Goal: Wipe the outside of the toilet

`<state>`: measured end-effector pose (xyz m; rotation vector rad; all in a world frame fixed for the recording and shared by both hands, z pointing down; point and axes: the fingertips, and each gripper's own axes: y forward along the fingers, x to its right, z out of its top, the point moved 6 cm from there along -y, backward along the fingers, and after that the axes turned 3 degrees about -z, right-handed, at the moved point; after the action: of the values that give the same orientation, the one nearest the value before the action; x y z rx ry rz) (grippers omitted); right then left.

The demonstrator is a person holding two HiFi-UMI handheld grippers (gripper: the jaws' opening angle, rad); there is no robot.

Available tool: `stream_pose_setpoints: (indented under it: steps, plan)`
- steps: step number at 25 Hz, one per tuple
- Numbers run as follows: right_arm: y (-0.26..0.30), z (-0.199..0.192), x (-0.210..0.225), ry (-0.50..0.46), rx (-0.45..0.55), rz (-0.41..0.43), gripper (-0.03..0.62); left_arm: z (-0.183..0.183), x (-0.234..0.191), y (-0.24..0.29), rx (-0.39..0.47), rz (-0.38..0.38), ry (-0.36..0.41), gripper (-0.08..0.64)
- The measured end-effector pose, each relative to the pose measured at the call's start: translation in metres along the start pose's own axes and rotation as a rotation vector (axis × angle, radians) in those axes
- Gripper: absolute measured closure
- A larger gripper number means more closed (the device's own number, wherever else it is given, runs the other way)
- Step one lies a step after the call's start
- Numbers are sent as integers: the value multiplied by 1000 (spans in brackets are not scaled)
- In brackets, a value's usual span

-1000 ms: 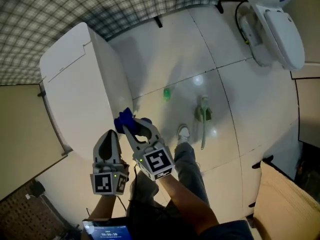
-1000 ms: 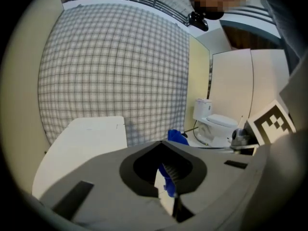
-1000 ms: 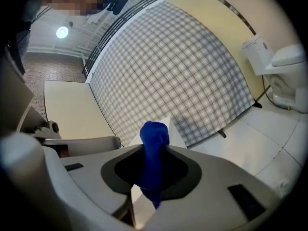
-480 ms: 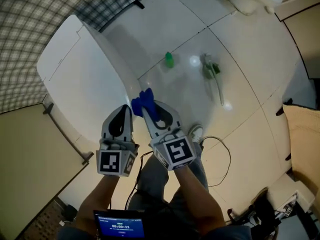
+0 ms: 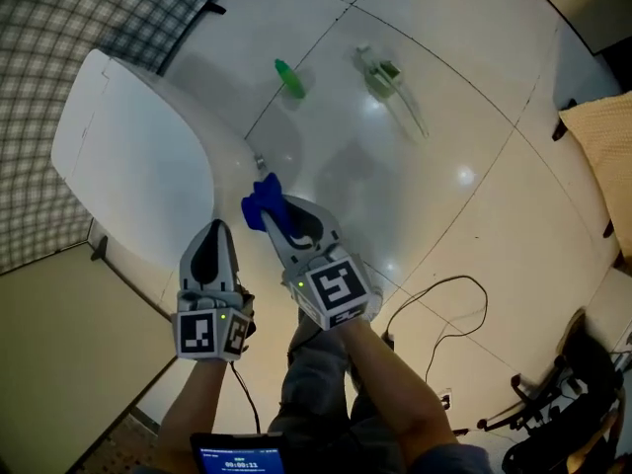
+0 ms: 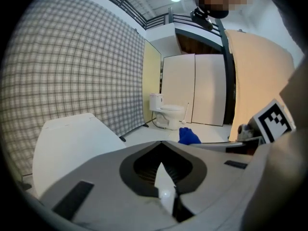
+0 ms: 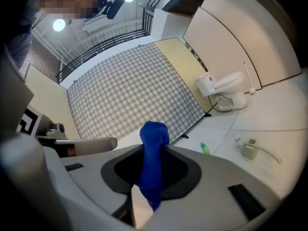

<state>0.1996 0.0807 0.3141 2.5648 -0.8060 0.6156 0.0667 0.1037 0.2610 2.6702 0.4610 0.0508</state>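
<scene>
**Blue cloth clamped in the right tool, toilet far across the floor**

Standing over a pale tiled floor (image 5: 494, 146), with both tools held low and side by side. Right tool (image 5: 269, 208) clamped on a blue cloth (image 5: 259, 197), its bunched end sticking out past the tips and the rest pinched down between the jaws. Left tool (image 5: 211, 229) just beside it, jaws together on each other.

From the head view: a large white block-shaped object (image 5: 128, 156) close to the left of both tools, backed by a plaid wall (image 5: 59, 28). Further out on the tiles, a green bottle (image 5: 289, 78), and near it a pale green holder with a long handle (image 5: 387, 82), lying down. A black cable (image 5: 434, 309) looping over the floor to the right of the person's legs.

Toilet (image 7: 224, 88) seen only in the two gripper views: white, lid down, well apart from both tools, against a cream partition at the far end of the plaid wall. Cloth not touching it. Same toilet small in the left gripper view, straight beyond the closed jaws.
</scene>
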Motion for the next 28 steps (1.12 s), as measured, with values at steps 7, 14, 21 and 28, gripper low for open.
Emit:
stream_pose_setpoints:
  steps: [7, 14, 21, 28]
  plan:
    - [18, -74, 1, 126, 67, -89, 500, -76, -3, -53, -80, -45, 90, 546]
    - [70, -148, -27, 246, 208, -212, 500, -144, -58, -73, -80, -147, 169, 546]
    - [73, -257, -126, 378, 280, -278, 500, -202, -134, -130, -89, -211, 218, 546]
    - [87, -305, -194, 369, 169, -218, 499, -222, -168, -165, -122, -210, 198, 546]
